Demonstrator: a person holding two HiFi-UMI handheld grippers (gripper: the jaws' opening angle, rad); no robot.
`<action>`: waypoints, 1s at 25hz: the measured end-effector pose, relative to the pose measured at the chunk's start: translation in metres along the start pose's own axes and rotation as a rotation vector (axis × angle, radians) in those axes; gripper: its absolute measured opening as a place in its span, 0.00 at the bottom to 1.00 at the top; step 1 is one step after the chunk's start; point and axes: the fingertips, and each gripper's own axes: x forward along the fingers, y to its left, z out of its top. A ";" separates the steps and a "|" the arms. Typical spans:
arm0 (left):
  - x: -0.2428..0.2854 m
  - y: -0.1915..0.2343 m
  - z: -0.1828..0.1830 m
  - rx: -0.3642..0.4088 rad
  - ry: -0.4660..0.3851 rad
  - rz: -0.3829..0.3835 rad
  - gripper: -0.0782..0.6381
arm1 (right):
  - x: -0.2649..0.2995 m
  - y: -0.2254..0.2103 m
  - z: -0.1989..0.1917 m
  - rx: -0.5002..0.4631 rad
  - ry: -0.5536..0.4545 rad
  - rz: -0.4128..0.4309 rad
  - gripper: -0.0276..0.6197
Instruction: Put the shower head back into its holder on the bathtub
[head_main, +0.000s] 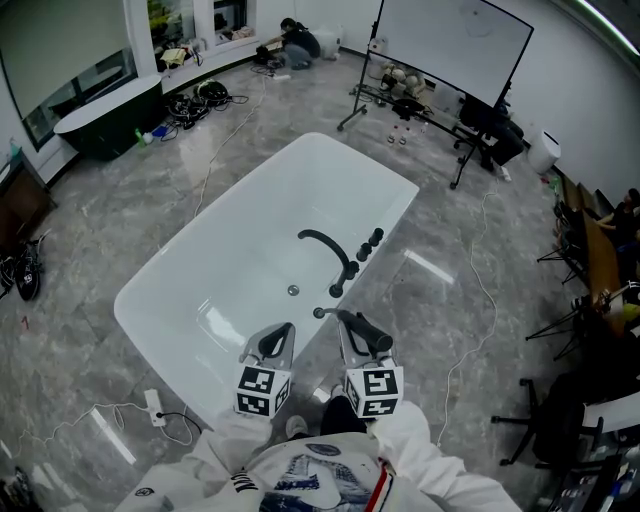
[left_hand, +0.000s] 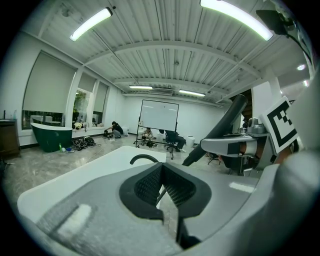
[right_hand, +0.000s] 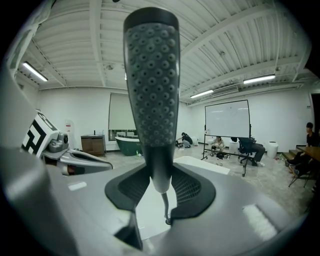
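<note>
Bright even light from ceiling tubes (left_hand: 90, 24), fisheye bending, dark corners

On the right rim of the bathtub (head_main: 230, 250) stand the spout (head_main: 328, 250) and knobs (head_main: 370, 243); the drain (head_main: 293, 290) lies in its floor. A whiteboard (head_main: 455, 45) stands beyond its far end, a second tub (head_main: 105, 120) far off to its left, and a power strip (head_main: 153, 404) by its near left corner.

No legible writing anywhere in view. Left cube (head_main: 263, 390) on left gripper (head_main: 281, 333) and right cube (head_main: 373, 391) on right gripper (head_main: 352, 325): black-and-white square patterns only, no letters. Print on person's white top (head_main: 320, 472): too blurred to read. Whiteboard (head_main: 455, 45): faint marks, undecipherable.
</note>
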 end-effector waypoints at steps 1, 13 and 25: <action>0.001 0.001 0.000 -0.001 0.000 0.003 0.11 | 0.002 -0.001 -0.001 0.000 0.001 0.003 0.25; 0.029 0.015 0.003 -0.020 0.009 0.059 0.11 | 0.034 -0.017 -0.004 0.005 0.022 0.056 0.25; 0.070 0.034 -0.002 -0.046 0.042 0.174 0.11 | 0.081 -0.039 -0.020 -0.018 0.083 0.196 0.25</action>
